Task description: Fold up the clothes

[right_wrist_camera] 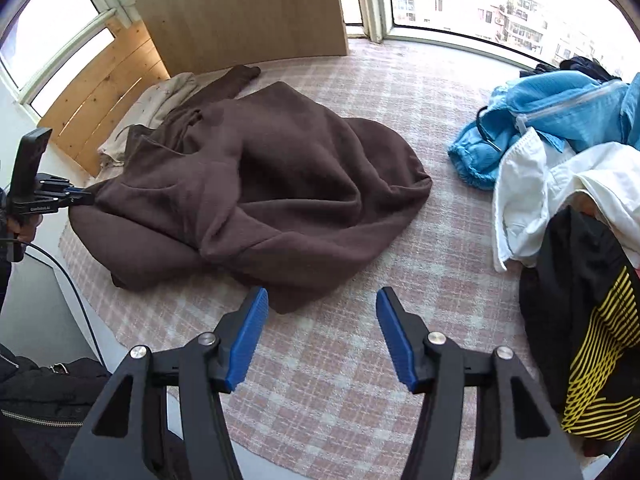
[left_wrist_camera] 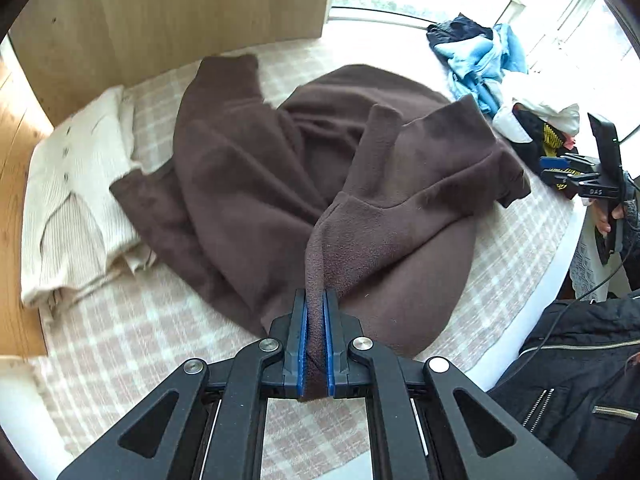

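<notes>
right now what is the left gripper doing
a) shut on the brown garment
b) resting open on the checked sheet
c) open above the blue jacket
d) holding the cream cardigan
a: the left gripper has its blue fingers pressed together on a fold of the brown garment, while the right gripper hangs open and empty over the checked sheet.
</notes>
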Demonstrator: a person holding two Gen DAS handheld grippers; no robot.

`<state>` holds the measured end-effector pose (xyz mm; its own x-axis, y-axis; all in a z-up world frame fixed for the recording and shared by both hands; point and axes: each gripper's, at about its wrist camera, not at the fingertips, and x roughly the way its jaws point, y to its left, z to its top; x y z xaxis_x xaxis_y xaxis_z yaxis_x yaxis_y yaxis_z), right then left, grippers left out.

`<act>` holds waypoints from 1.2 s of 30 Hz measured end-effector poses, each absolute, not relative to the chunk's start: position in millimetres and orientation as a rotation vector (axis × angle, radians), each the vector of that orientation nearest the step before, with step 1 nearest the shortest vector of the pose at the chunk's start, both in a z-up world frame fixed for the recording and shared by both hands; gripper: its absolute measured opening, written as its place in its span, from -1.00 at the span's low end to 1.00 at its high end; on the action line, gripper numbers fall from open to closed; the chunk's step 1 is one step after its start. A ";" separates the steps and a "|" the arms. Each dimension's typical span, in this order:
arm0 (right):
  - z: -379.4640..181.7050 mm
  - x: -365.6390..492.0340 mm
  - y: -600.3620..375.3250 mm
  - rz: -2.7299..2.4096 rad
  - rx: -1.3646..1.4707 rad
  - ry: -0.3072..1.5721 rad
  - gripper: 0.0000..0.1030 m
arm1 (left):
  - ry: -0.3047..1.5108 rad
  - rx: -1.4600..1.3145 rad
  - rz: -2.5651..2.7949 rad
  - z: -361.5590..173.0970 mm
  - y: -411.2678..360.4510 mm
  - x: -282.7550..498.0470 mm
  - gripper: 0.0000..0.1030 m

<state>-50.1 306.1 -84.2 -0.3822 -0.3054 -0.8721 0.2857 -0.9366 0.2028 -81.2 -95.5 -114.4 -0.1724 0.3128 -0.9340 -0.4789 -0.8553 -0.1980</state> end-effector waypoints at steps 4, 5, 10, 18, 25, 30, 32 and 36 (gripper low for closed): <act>-92.1 -50.1 276.4 -2.344 1.445 0.086 0.08 | 0.121 -1.597 2.074 -134.3 -97.3 -82.0 -0.88; -95.3 -50.5 270.1 -2.344 1.440 0.114 0.08 | 0.110 -1.593 2.077 -135.0 -98.3 -83.0 -0.88; -111.3 -52.5 238.3 -2.344 1.412 0.256 0.08 | 0.055 -1.565 2.094 -130.7 -103.6 -85.8 -0.88; -149.7 -90.5 223.5 -2.304 1.527 0.450 -0.71 | 0.054 -1.501 2.174 -112.1 -116.5 -100.9 -0.87; -75.2 -113.3 284.8 -2.161 1.577 0.149 -0.89 | 0.001 -1.492 2.272 -97.1 -149.0 -113.3 -0.95; -71.9 -132.1 337.8 -2.040 1.673 -0.053 -0.91 | 0.021 -1.513 2.182 -118.3 -126.3 -110.4 -0.93; -95.5 -137.9 345.8 -2.020 1.802 -0.017 -0.91 | 0.046 -1.522 2.136 -124.6 -110.8 -112.2 -0.62; -109.2 -135.8 336.8 -1.995 1.824 0.101 -0.91 | 0.155 -1.533 2.072 -131.2 -77.4 -124.9 0.08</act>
<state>-135.8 336.8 -109.2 -0.0399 -0.2640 -0.9637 0.3598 -0.9035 0.2327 -124.9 -77.4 -131.2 -0.1965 0.3600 -0.9121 -0.4920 -0.8408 -0.2259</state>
